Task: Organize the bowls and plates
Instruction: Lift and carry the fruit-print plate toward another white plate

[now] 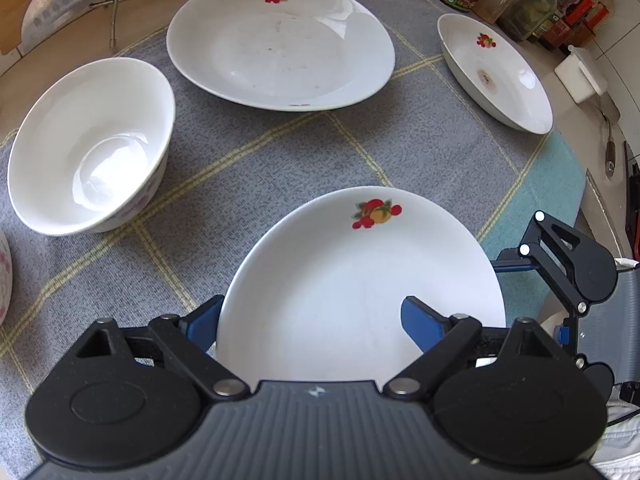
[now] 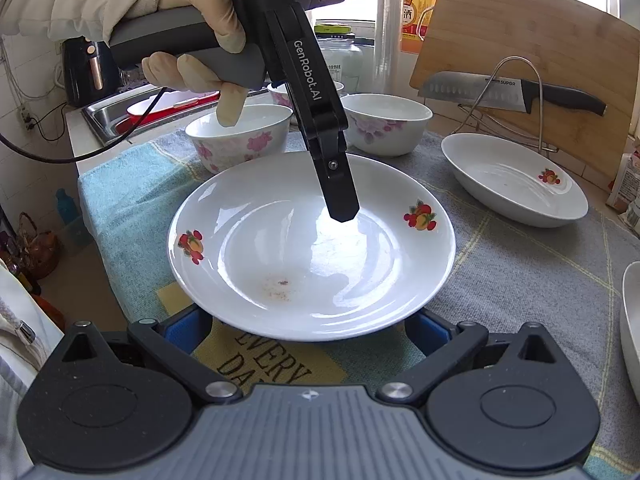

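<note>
**Fruit-decal plate** (image 2: 280, 248): a white shallow plate with two fruit motifs on its rim, lying on the grey checked cloth (image 1: 260, 152) close to the cloth's near edge, next to a yellow patch printed with letters.

**Left gripper** (image 1: 312, 302): pointed steeply down over the plate. Its jaws are spread wide, one blue finger outside the rim at 9 o'clock and the other above the plate's well. The pads do not press on the plate. A gloved hand (image 2: 192, 40) holds its grey handle.

**Right gripper** (image 2: 308, 320): at the plate's 6 o'clock in its own view, jaws likewise released and wide apart, with both fingertips tucked partly under the near rim.

**Surroundings, left wrist view:**
- A larger plate (image 1: 280, 44) at 12 o'clock
- A deep oval dish (image 1: 496, 76) at 2 o'clock
- A plain white bowl (image 1: 88, 148) at 10 o'clock, well apart from the plate

**Surroundings, right wrist view:**
- Flowered bowls (image 2: 240, 136) at 11 to 1 o'clock
- A knife (image 2: 500, 92) on a wire rack in front of a cutting board (image 2: 540, 48) at 2 o'clock
</note>
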### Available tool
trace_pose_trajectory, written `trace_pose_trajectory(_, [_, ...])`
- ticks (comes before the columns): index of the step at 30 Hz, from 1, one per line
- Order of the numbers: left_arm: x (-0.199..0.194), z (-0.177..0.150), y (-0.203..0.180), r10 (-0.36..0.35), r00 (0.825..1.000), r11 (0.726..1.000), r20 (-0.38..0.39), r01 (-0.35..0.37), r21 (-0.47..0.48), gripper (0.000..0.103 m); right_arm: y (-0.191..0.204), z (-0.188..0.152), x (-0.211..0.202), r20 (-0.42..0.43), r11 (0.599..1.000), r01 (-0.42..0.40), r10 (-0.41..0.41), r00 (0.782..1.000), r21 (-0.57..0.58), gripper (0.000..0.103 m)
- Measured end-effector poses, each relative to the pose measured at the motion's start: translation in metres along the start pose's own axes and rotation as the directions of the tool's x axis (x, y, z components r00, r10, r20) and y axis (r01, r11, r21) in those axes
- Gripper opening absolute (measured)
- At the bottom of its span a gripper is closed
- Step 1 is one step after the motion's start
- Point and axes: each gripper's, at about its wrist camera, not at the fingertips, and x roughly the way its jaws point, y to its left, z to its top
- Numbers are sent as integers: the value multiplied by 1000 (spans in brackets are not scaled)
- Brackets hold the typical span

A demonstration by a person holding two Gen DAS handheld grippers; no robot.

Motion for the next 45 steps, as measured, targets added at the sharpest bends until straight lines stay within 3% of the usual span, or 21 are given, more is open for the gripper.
trace_pose_trajectory(8, [2,2,1,-33,999,999,-25,34,34,92,-3,-2,-4,-6,999,12,-13,1000,-30,103])
trace_pose_trajectory(24, [10,1,6,-96,994,995,-58,96,3,92,-1,-1,1,-18,1000,19,-20,1000,-21,103])
trace_pose_trajectory(45, [3,7,1,-96,995,995,-31,96,1,92,-13,3,-7,-39,999,2,-4,999,-41,103])
